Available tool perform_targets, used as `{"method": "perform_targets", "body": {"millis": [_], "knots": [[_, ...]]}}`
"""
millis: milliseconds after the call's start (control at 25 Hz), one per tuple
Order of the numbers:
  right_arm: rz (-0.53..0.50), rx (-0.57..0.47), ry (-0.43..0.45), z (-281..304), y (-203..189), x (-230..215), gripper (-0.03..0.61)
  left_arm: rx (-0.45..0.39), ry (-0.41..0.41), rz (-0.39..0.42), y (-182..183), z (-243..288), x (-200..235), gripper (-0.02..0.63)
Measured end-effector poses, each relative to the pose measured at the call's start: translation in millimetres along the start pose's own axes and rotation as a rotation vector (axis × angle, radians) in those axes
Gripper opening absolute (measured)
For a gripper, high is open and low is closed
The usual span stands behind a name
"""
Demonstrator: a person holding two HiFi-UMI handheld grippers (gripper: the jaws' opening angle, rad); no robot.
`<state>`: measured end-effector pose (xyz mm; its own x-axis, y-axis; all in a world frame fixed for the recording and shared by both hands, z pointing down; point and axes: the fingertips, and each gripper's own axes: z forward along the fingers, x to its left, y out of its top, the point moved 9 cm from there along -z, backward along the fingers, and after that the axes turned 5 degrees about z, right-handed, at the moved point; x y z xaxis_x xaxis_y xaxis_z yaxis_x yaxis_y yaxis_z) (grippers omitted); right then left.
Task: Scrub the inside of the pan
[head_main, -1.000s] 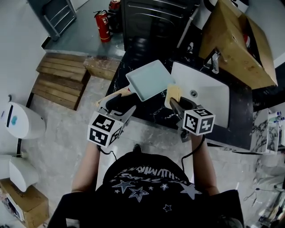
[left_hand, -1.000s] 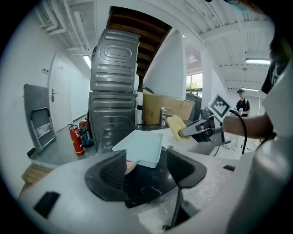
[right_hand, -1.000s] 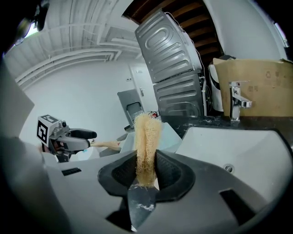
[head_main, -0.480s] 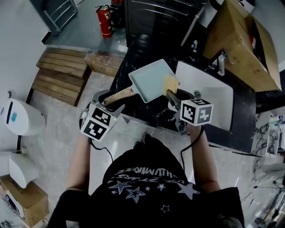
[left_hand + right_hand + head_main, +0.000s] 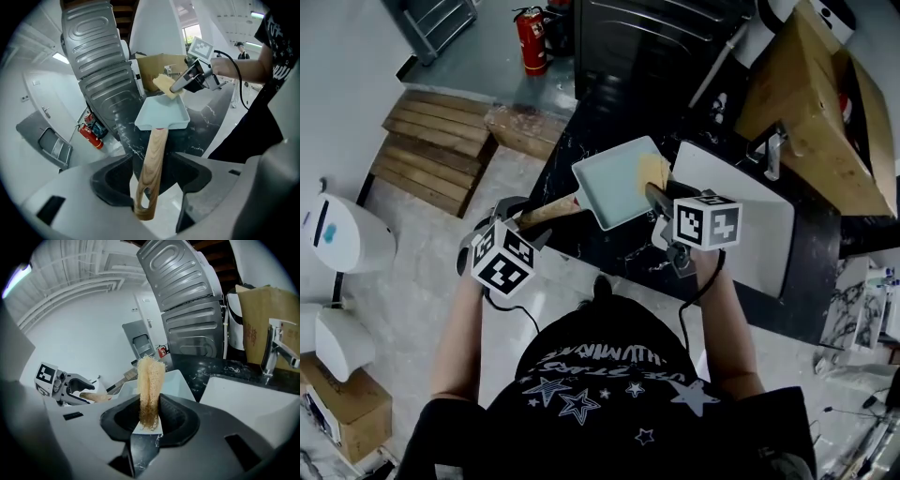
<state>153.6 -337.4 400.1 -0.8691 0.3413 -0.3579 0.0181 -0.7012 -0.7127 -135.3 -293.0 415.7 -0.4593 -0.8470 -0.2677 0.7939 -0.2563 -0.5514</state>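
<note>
Left hand-held gripper (image 5: 154,176): we clamp the pan (image 5: 164,112) by its wooden handle (image 5: 151,154). Right hand-held gripper (image 5: 150,416): we pinch the loofah (image 5: 150,380) at the pan's rim.

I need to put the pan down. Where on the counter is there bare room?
The black counter is bare in the strip between the pan and its near edge, left of the sink. The sink looks bare too. It is crowded at the back right: faucet and cardboard box, and the right gripper with its sponge hangs by the sink's left rim.
</note>
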Motion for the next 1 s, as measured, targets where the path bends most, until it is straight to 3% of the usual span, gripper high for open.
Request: {"method": "perform_targets", "body": {"millis": [120,320,440,600,760,1000], "knots": [[-0.010,0.020,-0.018,5,9,-7,0.094,0.056,-0.016,0.033,0,5,2,0.262],[-0.028,0.086,-0.066,24,21,-22,0.094,0.061,-0.045,0.025,0,17,4,0.239],[-0.048,0.173,-0.117,39,26,-29,0.094,0.068,-0.057,0.027,-1,20,4,0.180],[-0.084,0.301,-0.198,51,27,-34,0.092,0.068,-0.072,0.046,-3,22,1,0.153],[-0.207,0.415,-0.297,64,31,-30,0.091,0.052,-0.073,0.057,-3,23,2,0.147],[-0.337,0.495,-0.430,84,38,-19,0.089,0.037,-0.071,0.062,-4,22,0,0.143]]}}
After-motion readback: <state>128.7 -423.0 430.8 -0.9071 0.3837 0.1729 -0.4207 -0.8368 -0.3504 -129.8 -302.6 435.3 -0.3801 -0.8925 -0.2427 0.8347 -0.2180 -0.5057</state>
